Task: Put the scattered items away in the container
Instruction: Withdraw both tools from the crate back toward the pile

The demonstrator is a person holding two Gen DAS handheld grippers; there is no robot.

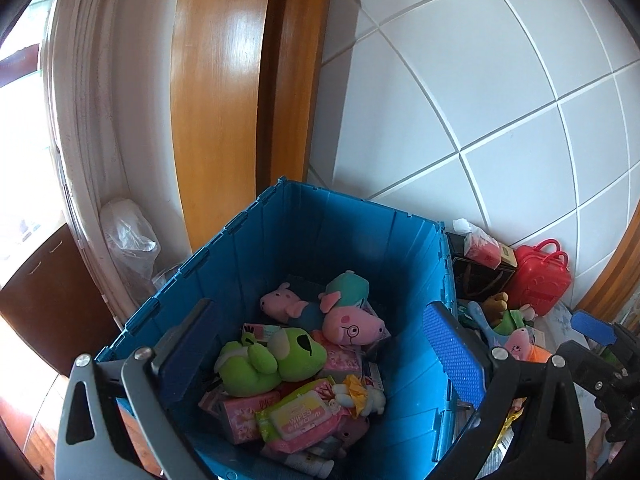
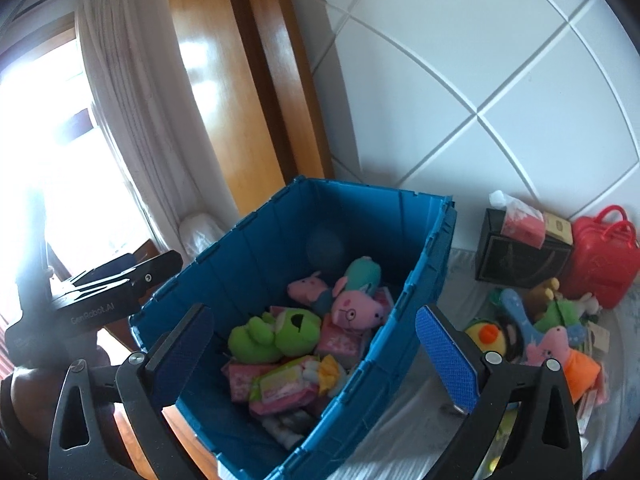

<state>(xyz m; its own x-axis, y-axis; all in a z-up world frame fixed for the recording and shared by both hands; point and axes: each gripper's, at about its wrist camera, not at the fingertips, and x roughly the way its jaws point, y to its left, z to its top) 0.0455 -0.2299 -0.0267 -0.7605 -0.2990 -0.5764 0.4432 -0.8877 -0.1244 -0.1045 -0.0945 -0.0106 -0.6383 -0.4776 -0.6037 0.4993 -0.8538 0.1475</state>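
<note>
Crate (image 2: 404,292) sits against the tiled wall, already half full of plush toys; more toys (image 2: 552,332) lie scattered just right of it on the bed. Both grippers — left (image 1: 320,356), right (image 2: 316,356) — hang with jaws wide apart, empty. Swing the right one to the pile and take one soft toy by its middle.

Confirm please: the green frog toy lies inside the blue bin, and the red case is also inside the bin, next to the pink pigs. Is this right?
Not quite. The green frog toy does lie inside the blue bin, but the red case is outside it, on the surface to the bin's right against the wall. The right wrist view shows this clearly.
</note>
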